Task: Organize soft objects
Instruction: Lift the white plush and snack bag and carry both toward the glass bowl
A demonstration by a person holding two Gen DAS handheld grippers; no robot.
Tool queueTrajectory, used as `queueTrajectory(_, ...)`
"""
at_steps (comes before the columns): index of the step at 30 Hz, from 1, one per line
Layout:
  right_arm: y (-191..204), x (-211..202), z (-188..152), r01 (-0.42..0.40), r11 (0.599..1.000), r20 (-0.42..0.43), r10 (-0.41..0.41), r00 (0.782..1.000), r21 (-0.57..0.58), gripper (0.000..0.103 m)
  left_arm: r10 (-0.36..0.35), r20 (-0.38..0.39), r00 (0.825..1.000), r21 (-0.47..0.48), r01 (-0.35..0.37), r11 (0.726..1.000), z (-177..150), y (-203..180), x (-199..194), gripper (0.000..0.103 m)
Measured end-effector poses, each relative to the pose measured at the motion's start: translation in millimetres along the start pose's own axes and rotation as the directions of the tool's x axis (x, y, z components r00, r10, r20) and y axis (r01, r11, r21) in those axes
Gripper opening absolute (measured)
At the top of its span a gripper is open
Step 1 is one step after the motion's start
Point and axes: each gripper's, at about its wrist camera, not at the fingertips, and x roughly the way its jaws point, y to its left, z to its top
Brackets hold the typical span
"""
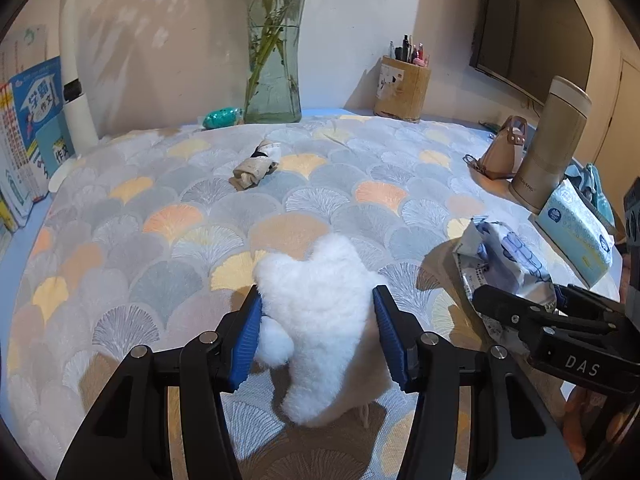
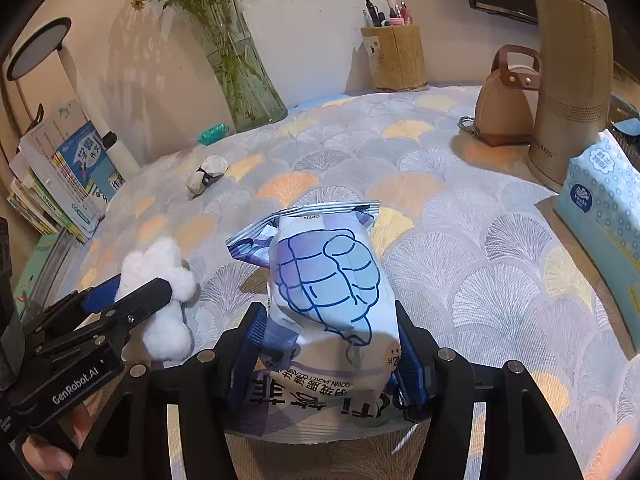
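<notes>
We are in a home, at a desk in a lived-in room. Ahead of our grippers lies a fan-patterned cloth [image 1: 168, 216], with a glass vase [image 1: 273, 80] of stems and a pen holder [image 1: 402, 88] against the far wall. Schoolbooks [image 1: 28, 140] and a lamp [image 2: 36, 48] stand to our left, a handbag [image 2: 506, 108], flask [image 1: 550, 144] and tissue pack [image 1: 576, 236] to our right.
</notes>
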Motion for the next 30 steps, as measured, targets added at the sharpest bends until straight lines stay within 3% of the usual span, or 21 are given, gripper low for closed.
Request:
queueTrajectory(10,-12.5,-8.5,-2.7,-0.075,0.995,0.046,0.073,0.996,0.065,0.058,0.011,0.015,1.0,0.024,-0.011,1.0,-0.7,-6.8,-4.3,0.049)
queueTrajectory(14,-14.1,-27.2,1.1,-0.101,0.993,0.104,0.094,0.99,0.064,0.056,-0.045,0.03,0.999,0.023,0.045,0.999,7.0,-17.0,-16.1,0.048)
queueTrajectory(19,-30.7,-88.0,24.8,-0.144,0.986,0.241,0.119,0.963,0.088,0.056,-0.169,0.126,0.978,0.046,0.164,0.985,46.8,-54.1,-54.4,0.048)
queueTrajectory(22,-52.5,-132.6,39.8,-0.127,0.985,0.338,0.082,0.938,0.114,0.056,-0.263,0.17,0.95,0.096,0.25,0.964,84.3,-91.8,-78.6,0.048)
queueTrajectory(24,-76.0,-160.7,48.5,-0.112,0.982,0.39,0.043,0.92,0.155,0.056,-0.398,0.163,0.903,0.095,0.387,0.917,114.5,-119.5,-88.9,0.048)
queueTrajectory(26,-111.4,-188.7,59.6,-0.084,0.974,0.431,-0.016,0.902,0.212,0.056,-0.477,0.167,0.863,0.12,0.463,0.878,143.9,-156.1,-95.8,0.048)
queueTrajectory(30,-182.5,-221.6,74.9,0.022,0.937,0.433,-0.181,0.883,0.348,0.056,-0.53,0.142,0.836,0.169,0.507,0.845,185.6,-231.3,-92.1,0.048)
